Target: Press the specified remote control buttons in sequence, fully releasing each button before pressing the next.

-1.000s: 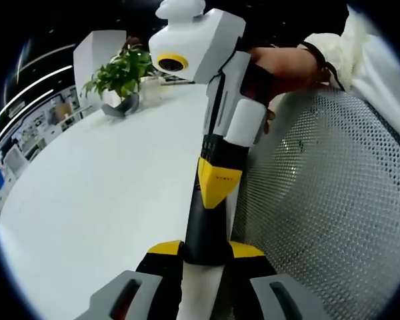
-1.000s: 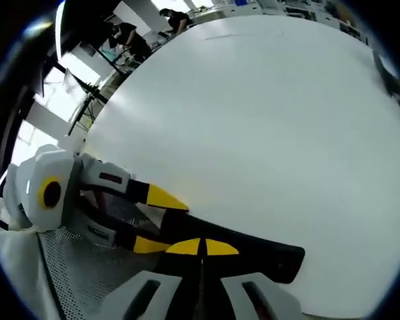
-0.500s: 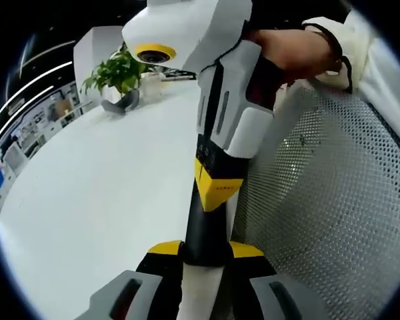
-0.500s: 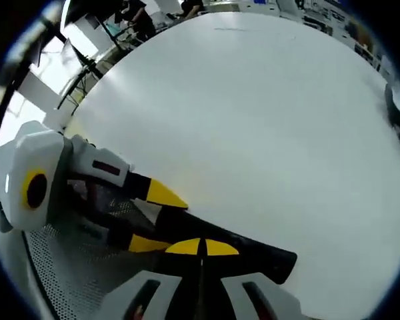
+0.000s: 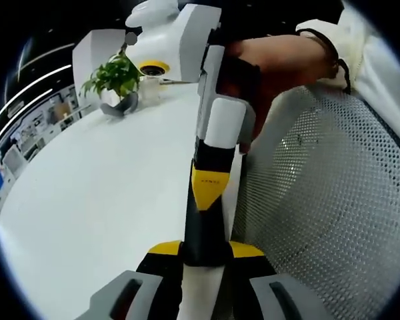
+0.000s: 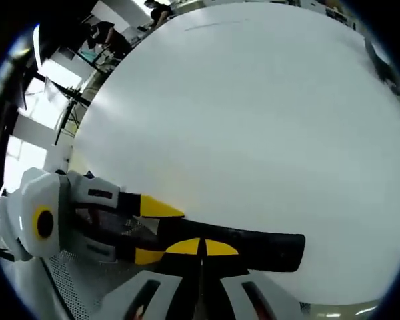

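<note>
One slim remote control, black at one end and white at the other (image 5: 201, 267), is in the scene, together with two grippers. In the left gripper view the left gripper (image 5: 204, 249) has its yellow-tipped fingers (image 5: 165, 249) closed on the remote's sides, the body rising between them toward 12 o'clock. Just beyond, the right gripper (image 5: 207, 190) comes down from 12 o'clock, its yellow-tipped end meeting the remote's black part; whether it presses a button cannot be told. A person's hand (image 5: 280, 63) grips it at 1 o'clock. From 2 to 5 o'clock lies a white perforated mesh surface (image 5: 327, 200), beside the white worktop (image 5: 100, 193). Far off at 11 o'clock stands one grey pot holding a green leafy plant (image 5: 117, 83).

In the right gripper view the right gripper's fingers (image 6: 221, 248) are pressed together at 6 o'clock, directly over the remote, whose black end (image 6: 253, 248) runs toward 4 o'clock. The left gripper (image 6: 147, 230) reaches in from 9 o'clock, clamping the remote.
</note>
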A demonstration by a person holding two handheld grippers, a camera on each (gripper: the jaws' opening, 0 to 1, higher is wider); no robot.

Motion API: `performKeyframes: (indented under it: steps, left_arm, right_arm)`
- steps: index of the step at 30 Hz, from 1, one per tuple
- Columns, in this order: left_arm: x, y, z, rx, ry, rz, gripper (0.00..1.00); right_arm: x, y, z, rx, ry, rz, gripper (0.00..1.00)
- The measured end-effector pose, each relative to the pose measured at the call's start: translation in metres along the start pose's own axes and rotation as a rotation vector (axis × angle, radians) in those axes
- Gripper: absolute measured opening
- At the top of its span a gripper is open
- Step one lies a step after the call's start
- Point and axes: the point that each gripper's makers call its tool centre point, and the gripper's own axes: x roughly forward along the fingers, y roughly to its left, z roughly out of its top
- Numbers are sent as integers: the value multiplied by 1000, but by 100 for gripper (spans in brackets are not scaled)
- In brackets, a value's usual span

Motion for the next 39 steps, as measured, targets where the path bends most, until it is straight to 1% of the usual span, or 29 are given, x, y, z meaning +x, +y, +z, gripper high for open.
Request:
performKeyframes:
  steps: [4,7,13,16,19,20,21,22,29,33,39]
  left_arm:
    - [0,0,0,1,1,-1,25]
    - [0,0,0,1,0,-2,25]
    - [1,0,0,3,-1,-6,25]
    - [1,0,0,4,-3,-7,25]
    - [1,0,0,4,-5,-9,25]
    - [1,0,0,5,-5,-9,25]
    - [1,0,0,5,-5,-9,25]
    - [1,-1,0,5,-5,-9,25]
    - [1,-1,0,5,-3,-12,25]
    - [2,-1,0,8,10,-13,24]
    - [1,-1,0,6,8,-14,24]
  right_arm:
    - [-2,0,0,46,-32,43,0]
    - [-2,0,-1,69,-52,55,0]
    - [-1,2,-2,50,-44,46,0]
    - [-1,2,-2,55,-40,47,0]
    - [1,7,-3,74,-32,77,0]
    - [2,7,-4,53,-28,63,0]
    - [3,7,-1,43,-43,48,0]
    - [4,7,-1,36,-38,44,0]
    - [2,4,-1,42,-36,36,0]
    - [2,2,-2,36,-30,22,0]
    - [2,1,-1,14,-25,5,0]
